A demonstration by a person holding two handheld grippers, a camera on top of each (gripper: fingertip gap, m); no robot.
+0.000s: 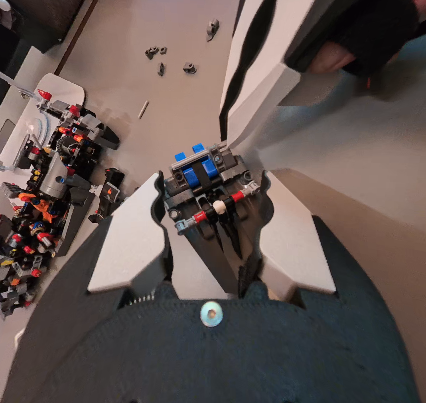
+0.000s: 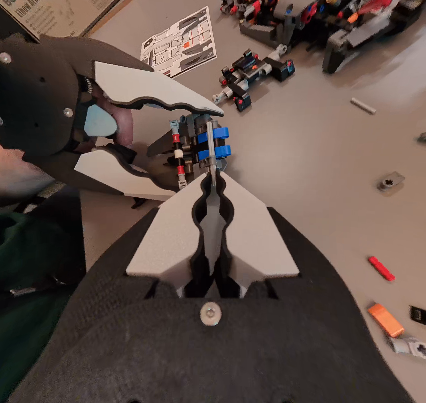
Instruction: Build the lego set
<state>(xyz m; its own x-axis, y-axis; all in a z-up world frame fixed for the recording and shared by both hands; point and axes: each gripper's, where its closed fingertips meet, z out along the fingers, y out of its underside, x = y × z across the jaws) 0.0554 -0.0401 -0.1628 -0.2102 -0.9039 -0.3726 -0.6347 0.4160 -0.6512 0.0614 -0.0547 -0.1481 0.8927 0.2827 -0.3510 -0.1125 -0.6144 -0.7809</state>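
Small build: a dark grey lego piece [image 1: 202,184] with blue parts sits in the middle of both views, held up off the counter [image 2: 299,161].
Left tongs: the left tongs [image 1: 213,177] are squeezed around the small build, one finger on each side.
Grey stick: a thin grey axle [image 2: 211,154] runs across the blue parts, top to bottom in the right wrist view.
Right tongs: the right tongs [image 2: 213,180] are pinched tight on the low end of the grey stick.
Step now: it looks like the stick is being pushed through the holes.
How to do it well: keep the stick straight with the holes, push slowly, and hold the small build steady so it does not twist.
Things around: a big car build [image 1: 46,173] lies at the left of the left wrist view, and a sticker sheet [image 2: 179,44] lies at the upper middle of the right wrist view.
Loose bits: a red piece [image 2: 381,268] and an orange piece [image 2: 386,320] lie at the lower right of that view.
In the way: nothing seems to block the push, I think.
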